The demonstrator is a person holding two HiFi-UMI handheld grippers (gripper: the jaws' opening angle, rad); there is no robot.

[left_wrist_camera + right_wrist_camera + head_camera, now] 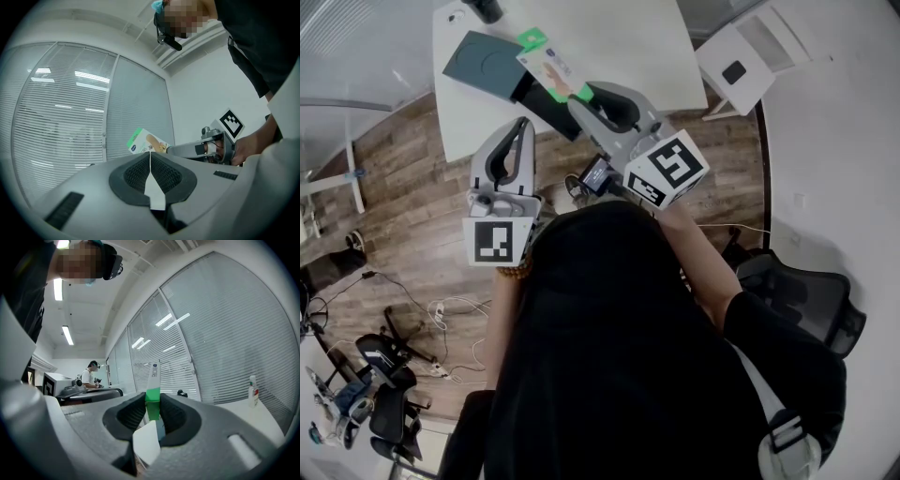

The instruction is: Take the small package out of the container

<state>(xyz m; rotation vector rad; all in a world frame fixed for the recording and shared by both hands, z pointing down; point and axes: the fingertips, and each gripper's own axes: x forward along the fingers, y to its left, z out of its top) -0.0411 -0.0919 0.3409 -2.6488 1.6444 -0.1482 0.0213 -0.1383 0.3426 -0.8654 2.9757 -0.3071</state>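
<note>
the right claw (151, 414) is pinched shut on the small package (551, 70), held up in the air over the dark container (483, 61) on the tabletop (628, 37). the left claw (150, 165) is closed on nothing. best now: squeeze steady and lift it clear of the box edge.

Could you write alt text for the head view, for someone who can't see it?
Seen from above, the right gripper pinches a small green-and-white package, held up over a dark container on a white table. The left gripper is held alongside, jaws together and empty.
</note>
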